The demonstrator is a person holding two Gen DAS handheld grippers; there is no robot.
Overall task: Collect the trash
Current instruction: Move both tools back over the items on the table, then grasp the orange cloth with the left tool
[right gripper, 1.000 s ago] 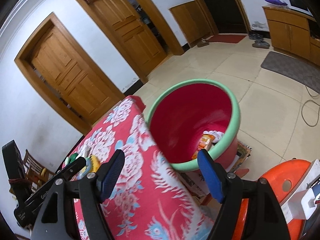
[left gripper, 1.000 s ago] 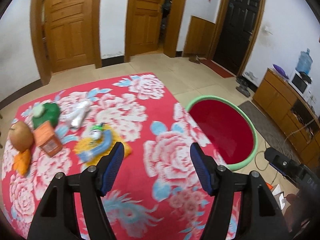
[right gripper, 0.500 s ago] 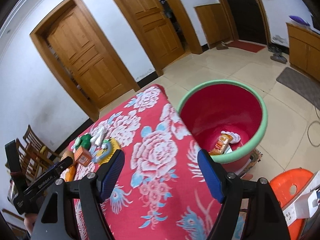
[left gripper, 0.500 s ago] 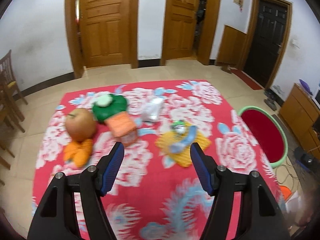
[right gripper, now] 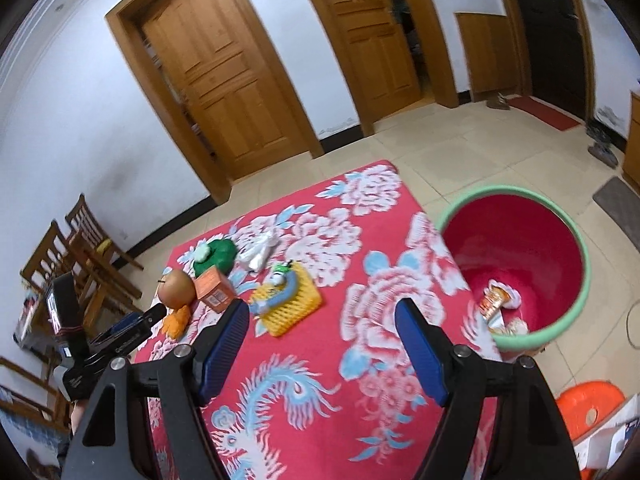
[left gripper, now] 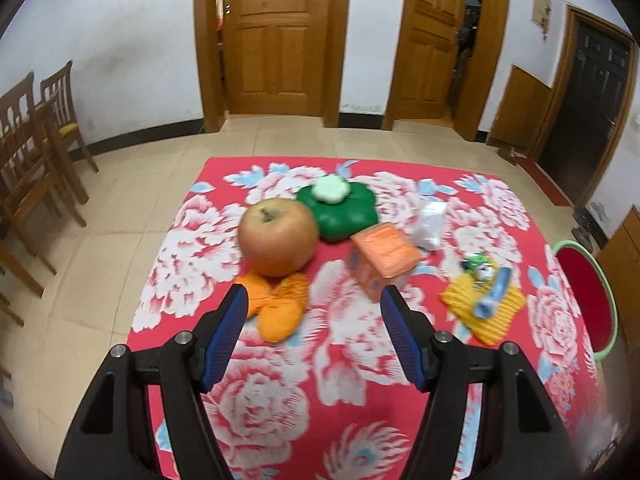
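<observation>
Orange crumpled peel scrap (left gripper: 280, 308) is sitting ahead of the left gripper (left gripper: 312, 312), fingers spread.
Looking soft and light; pinching its bunched middle should work.

Two black plastic arms are seen on the left gripper (left gripper: 312, 312), each shaped as a triangular frame with an open cut-out. Its fingers (left gripper: 224, 340) are faced with ribbed blue pads, and round silver screw heads are set at the pivots behind them. The right gripper (right gripper: 322, 322) is built alike: black triangular arms, ribbed blue pads on the fingers (right gripper: 420, 352), silver screws at the joints. From the right wrist view, the left gripper's black body (right gripper: 76, 344) is seen side-on, with white lettering along it, too small to be read, and a red-marked block on top
</observation>
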